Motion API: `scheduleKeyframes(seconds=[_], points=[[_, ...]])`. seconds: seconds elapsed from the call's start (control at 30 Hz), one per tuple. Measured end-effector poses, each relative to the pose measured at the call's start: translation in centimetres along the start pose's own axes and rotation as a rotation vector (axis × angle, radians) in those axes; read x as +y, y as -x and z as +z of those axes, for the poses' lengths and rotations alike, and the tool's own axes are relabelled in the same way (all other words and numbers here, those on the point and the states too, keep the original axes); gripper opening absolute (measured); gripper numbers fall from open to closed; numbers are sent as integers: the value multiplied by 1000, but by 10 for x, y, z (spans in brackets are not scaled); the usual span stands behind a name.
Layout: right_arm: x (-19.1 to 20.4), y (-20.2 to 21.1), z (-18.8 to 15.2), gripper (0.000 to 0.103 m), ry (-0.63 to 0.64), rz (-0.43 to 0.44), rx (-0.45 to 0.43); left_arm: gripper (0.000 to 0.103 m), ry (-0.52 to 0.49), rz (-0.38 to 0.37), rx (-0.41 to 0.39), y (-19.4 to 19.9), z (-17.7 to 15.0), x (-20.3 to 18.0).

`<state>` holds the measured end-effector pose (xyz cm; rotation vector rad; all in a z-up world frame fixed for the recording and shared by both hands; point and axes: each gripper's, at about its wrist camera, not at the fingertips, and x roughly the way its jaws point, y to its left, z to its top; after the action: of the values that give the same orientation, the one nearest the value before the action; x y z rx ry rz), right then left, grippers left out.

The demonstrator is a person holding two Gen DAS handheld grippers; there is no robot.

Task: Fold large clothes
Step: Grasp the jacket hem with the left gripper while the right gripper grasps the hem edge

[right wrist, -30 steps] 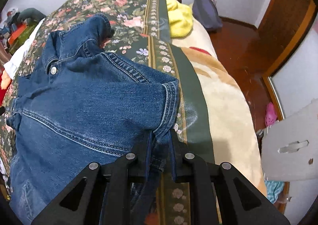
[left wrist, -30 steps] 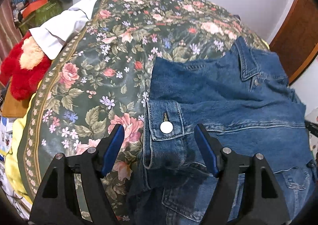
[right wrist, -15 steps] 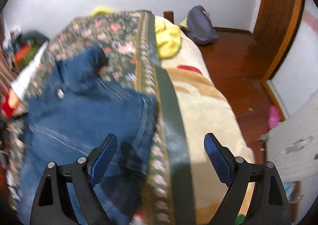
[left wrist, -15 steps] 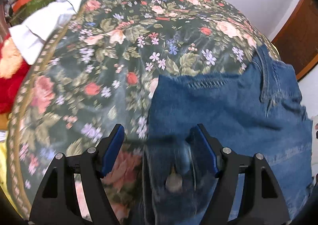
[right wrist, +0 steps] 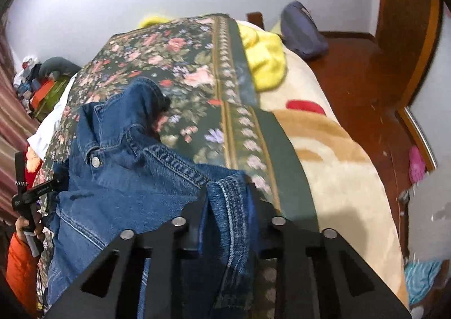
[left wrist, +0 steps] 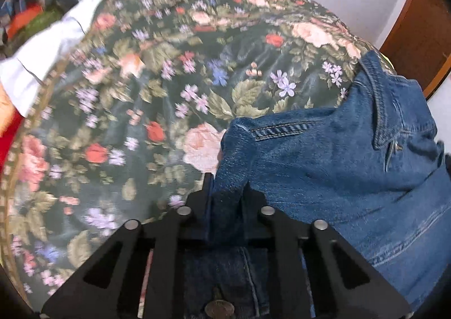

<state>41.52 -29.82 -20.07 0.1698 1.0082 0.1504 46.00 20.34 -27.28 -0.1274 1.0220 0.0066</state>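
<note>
A blue denim jacket lies on the floral bedspread, collar toward the far end. My left gripper is shut on the jacket's left shoulder fold; a metal button shows below between the arms. In the right wrist view the same jacket lies left of centre. My right gripper is shut on its right shoulder edge. The left gripper's handle shows at that view's far left.
A white cloth and red plush lie at the bed's left edge. A yellow garment, a cream blanket and a dark blue bag lie to the right. Wooden floor and door stand beyond.
Both grippers were open half a second ago and have closed on the jacket's shoulder folds. The left one moved forward off the cuff to the shoulder.
</note>
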Motion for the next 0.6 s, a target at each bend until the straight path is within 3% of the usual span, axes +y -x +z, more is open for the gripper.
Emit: scheduleKeyframes(seconds=[0.17,0.33,0.6], points=[[21,-16,22,17,57,8,0,14,53,31,-43,34,1,29],[67,-38,56,17,158,23,-23,14,70,121,-42,49,-7,63],[135,-86,91,17,271,-5,-24,15,146,194,6,35,-20,103]])
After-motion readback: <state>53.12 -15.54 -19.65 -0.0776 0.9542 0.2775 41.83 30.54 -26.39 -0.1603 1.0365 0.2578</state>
